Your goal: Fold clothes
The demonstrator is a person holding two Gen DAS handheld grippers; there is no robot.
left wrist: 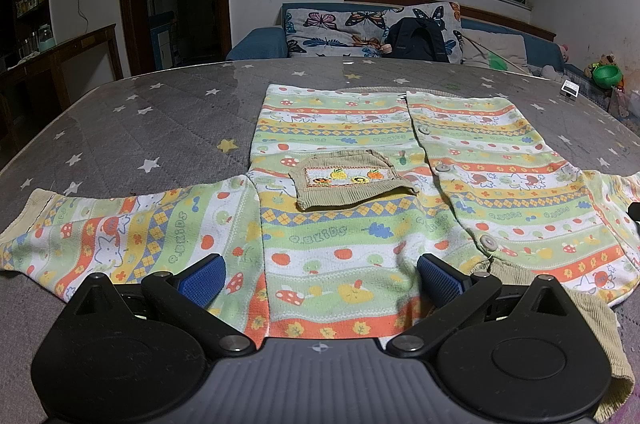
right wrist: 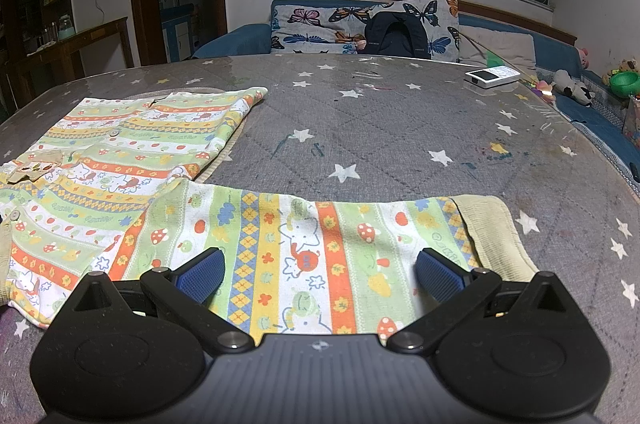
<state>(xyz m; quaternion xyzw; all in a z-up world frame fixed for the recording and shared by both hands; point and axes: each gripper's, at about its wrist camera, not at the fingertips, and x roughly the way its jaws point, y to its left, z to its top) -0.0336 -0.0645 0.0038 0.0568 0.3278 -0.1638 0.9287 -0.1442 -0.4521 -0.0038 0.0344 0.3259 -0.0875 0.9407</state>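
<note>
A child's striped cardigan [left wrist: 344,151] with mushroom and animal prints lies flat and open-side up on the grey star-patterned table [left wrist: 140,119], both sleeves spread out sideways. It has a khaki pocket [left wrist: 348,179] and round buttons [left wrist: 488,242]. My left gripper [left wrist: 320,276] is open, over the collar end of the body, blue pads apart. My right gripper [right wrist: 320,274] is open, over the cardigan's right sleeve [right wrist: 320,244], whose khaki cuff [right wrist: 492,232] lies just right of it. The cardigan body shows at the left of the right wrist view [right wrist: 120,151].
A white device [right wrist: 492,76] lies at the table's far right edge. Behind the table stands a blue sofa [left wrist: 256,43] with butterfly cushions and a black backpack [left wrist: 416,39]. Toys [right wrist: 572,89] lie at the right, and a wooden side table [left wrist: 80,51] at the left.
</note>
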